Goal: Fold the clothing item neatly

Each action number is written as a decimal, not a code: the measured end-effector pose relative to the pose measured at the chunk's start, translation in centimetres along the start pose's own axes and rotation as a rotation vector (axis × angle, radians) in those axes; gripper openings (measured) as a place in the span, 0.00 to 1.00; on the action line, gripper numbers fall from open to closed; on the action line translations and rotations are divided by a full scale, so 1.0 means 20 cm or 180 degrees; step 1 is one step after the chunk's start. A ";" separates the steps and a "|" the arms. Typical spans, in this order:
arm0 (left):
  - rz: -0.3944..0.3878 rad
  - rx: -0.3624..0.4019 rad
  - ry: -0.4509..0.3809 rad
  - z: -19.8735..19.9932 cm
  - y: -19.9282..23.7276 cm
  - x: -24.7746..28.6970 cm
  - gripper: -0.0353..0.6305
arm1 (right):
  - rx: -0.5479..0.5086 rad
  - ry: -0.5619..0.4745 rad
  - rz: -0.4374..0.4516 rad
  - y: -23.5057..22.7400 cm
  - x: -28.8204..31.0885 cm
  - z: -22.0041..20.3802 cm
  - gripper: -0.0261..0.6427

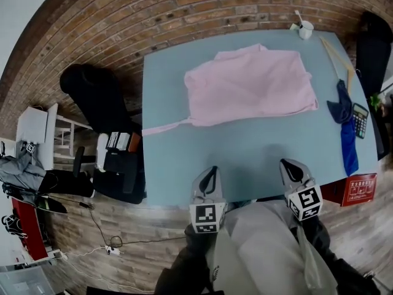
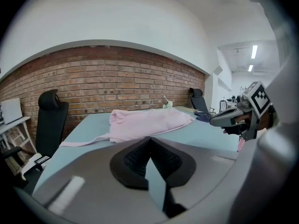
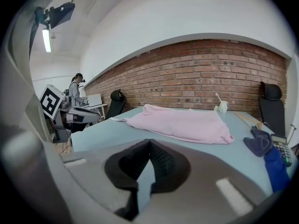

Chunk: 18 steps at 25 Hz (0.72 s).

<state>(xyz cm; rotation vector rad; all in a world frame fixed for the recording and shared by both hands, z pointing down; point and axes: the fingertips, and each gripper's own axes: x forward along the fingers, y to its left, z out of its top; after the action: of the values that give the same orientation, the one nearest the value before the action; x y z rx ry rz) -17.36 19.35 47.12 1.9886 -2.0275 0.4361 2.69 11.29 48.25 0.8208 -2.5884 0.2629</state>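
Head view: the pink garment (image 1: pixel 249 86) is seen lying on the far half of the blue tabletop (image 1: pixel 245 158), loosely folded into a rough rectangle, with one thin strip trailing toward the tabletop's left edge.
Left claw (image 1: pixel 210 172): held over the near edge of the tabletop, pressed together with nothing pinched, well apart from the garment.
Right claw (image 1: pixel 288 165): held alongside over the same near edge, likewise pressed together and empty.
Left gripper view: the dark pads (image 2: pixel 134 161) are shown meeting in a closed line, and the garment is seen beyond them in front of the brick wall (image 2: pixel 117 78).
Right gripper view: the pads are shown closed here too, with the garment lying across the tabletop ahead.
Right side of tabletop: a dark blue cloth (image 1: pixel 347 128) is draped near the edge, and a calculator (image 1: pixel 360 120) is seen just beside it.
Far right corner: a white cup (image 1: pixel 305 29) is stood there.
Left of tabletop: a black chair (image 1: pixel 92 94) is parked by the wall.
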 end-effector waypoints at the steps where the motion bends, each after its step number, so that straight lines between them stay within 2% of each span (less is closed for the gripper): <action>1: 0.0008 -0.0005 0.0019 -0.01 0.00 0.00 0.06 | -0.0004 0.0019 0.0017 0.00 0.01 -0.01 0.04; 18: 0.0143 -0.0226 0.0181 -0.05 -0.22 0.16 0.06 | -0.0137 0.0309 0.0341 -0.18 -0.01 -0.08 0.04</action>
<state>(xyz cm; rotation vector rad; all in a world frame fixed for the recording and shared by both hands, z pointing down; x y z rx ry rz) -13.02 16.77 49.33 1.8714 -2.0277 0.4191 5.41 8.86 49.81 0.6395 -2.5409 0.2705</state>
